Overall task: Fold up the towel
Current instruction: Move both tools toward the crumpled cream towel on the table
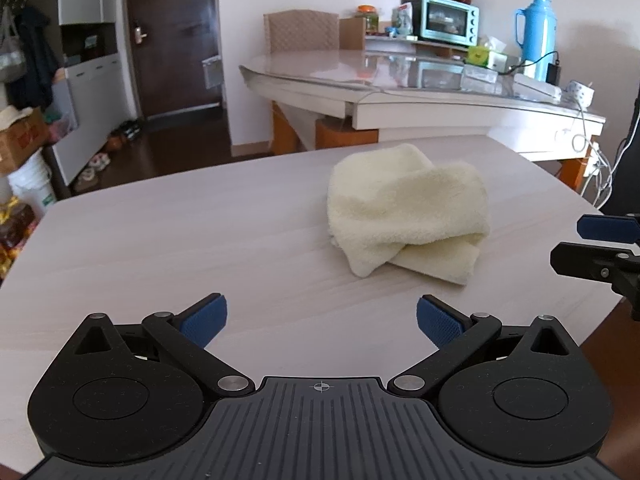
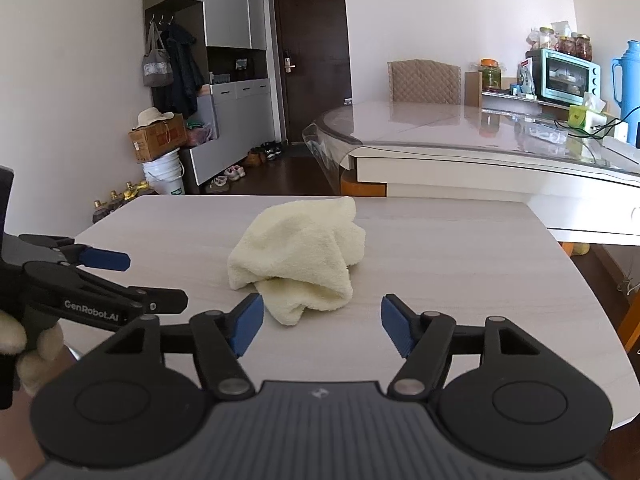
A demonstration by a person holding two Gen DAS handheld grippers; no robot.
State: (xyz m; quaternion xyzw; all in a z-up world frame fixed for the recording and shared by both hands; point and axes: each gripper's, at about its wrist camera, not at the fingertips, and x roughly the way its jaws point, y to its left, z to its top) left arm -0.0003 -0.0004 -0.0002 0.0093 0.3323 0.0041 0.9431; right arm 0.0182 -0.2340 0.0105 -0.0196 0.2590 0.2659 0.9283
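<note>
A cream towel [image 1: 404, 208] lies crumpled in a heap on the pale wood-grain table [image 1: 180, 240]. It also shows in the right wrist view [image 2: 300, 256]. My left gripper [image 1: 322, 322] is open and empty, hovering short of the towel, which lies ahead and a little right. My right gripper [image 2: 322, 326] is open and empty, its fingers just short of the towel's near corner. The right gripper shows at the right edge of the left wrist view [image 1: 596, 244], and the left gripper at the left of the right wrist view [image 2: 120, 276].
The table's far edge [image 2: 280, 197] and right edge [image 2: 600, 300] drop off to the floor. A glass-topped dining table [image 1: 400, 76] with a teal oven [image 1: 448, 20] and a blue flask [image 1: 538, 36] stands behind.
</note>
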